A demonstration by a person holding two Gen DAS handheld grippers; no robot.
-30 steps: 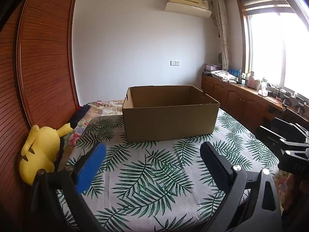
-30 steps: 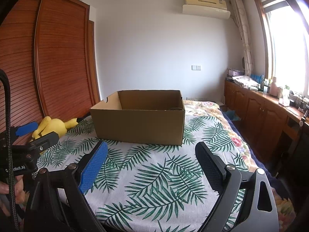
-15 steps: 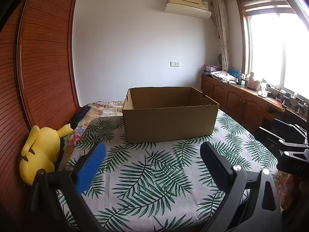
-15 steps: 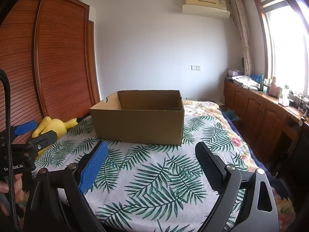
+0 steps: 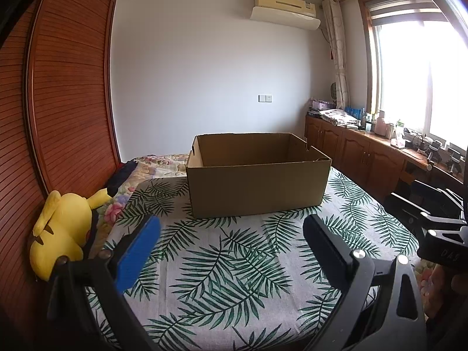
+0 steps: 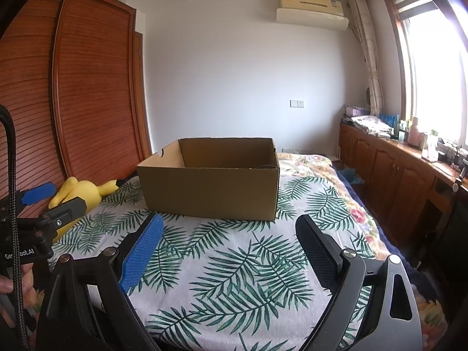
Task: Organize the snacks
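Note:
An open brown cardboard box (image 5: 257, 187) stands on the leaf-print bed cover (image 5: 228, 266), straight ahead in both views (image 6: 210, 193). Its inside shows only bare walls; the bottom is hidden. No snacks are in view. My left gripper (image 5: 231, 234) is open and empty, held above the near part of the bed, short of the box. My right gripper (image 6: 228, 231) is open and empty at about the same distance. Each gripper shows at the edge of the other's view: the right one (image 5: 438, 228), the left one (image 6: 44, 204).
A yellow plush toy (image 5: 61, 231) lies at the bed's left edge against the wooden wardrobe (image 5: 58, 111). Low wooden cabinets (image 5: 365, 152) with clutter run under the window on the right. The bed's right edge drops to the floor (image 6: 380, 228).
Both views have shifted very slightly; the box sits a touch lower in the left view. Both grippers stay open and empty.

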